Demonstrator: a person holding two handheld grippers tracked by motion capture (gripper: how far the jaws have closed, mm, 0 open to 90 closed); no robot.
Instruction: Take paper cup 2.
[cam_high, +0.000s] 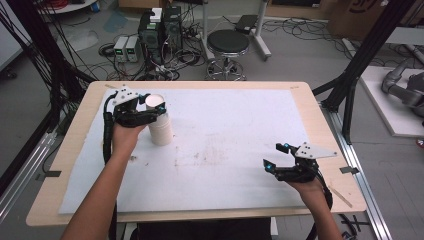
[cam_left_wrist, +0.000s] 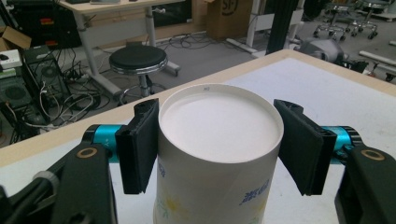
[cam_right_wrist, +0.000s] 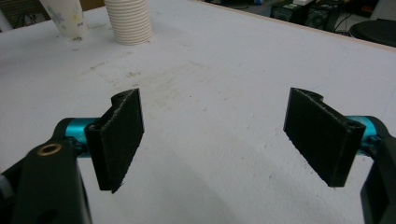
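Observation:
A white paper cup (cam_high: 155, 101) (cam_left_wrist: 217, 140) with blue and yellow print stands upright at the far left of the white mat (cam_high: 230, 125). My left gripper (cam_high: 155, 108) (cam_left_wrist: 217, 151) is around its upper part, and both black pads (cam_left_wrist: 140, 144) press on its wall just under the rim. Right in front of it stands a ribbed white cup stack (cam_high: 161, 131) (cam_right_wrist: 128, 21). The right gripper view also takes in the printed cup (cam_right_wrist: 65, 16), to the left of that stack. My right gripper (cam_high: 275, 155) (cam_right_wrist: 215, 135) hovers low over the mat at the near right, open, nothing between its jaws.
The mat lies on a wooden table (cam_high: 305, 100); faint stains (cam_high: 210, 155) mark the mat's middle. Beyond the far edge are a black stool (cam_high: 228, 45), computer boxes (cam_high: 160, 30) and floor cables. Black frame posts (cam_high: 360, 65) stand to the right.

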